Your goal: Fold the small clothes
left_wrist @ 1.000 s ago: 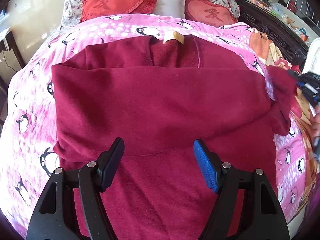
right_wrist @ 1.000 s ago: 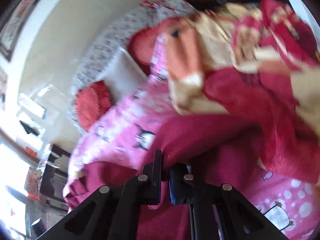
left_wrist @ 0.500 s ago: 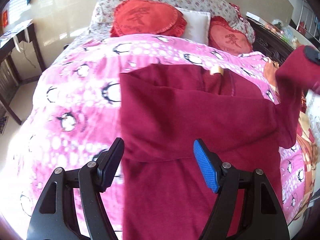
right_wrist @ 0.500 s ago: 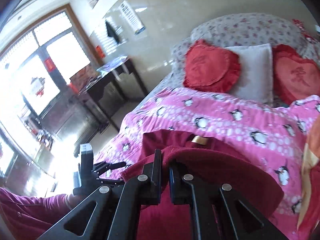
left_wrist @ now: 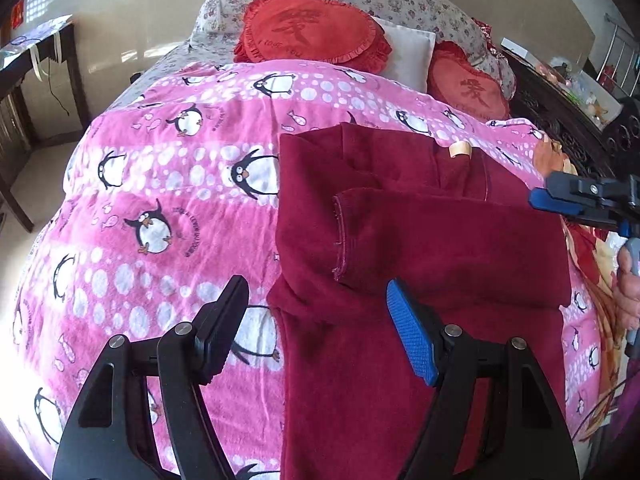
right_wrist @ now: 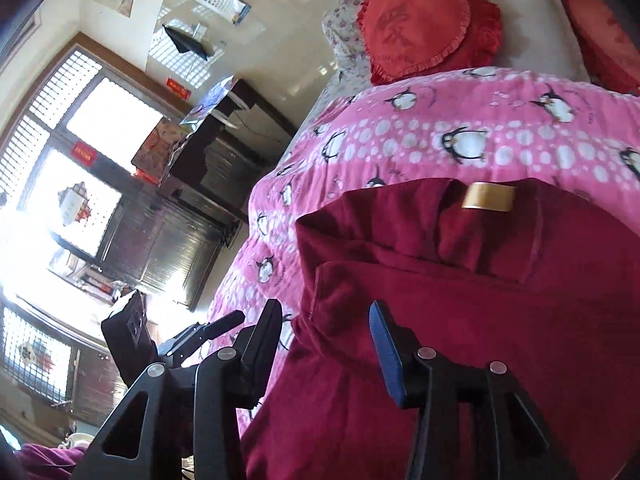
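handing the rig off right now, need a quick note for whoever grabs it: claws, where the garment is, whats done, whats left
Left claw: open, holding nothing, hovering above the near left edge of the maroon garment.
Right claw: open, empty, over the garment's folded part.
Garment: lies flat on the pink penguin blanket, collar label toward the pillows.
Done: both sleeves lie folded across the body, with the cuff of the top one near the left edge.
Left: probably fold the bottom half up toward the collar and smooth it.
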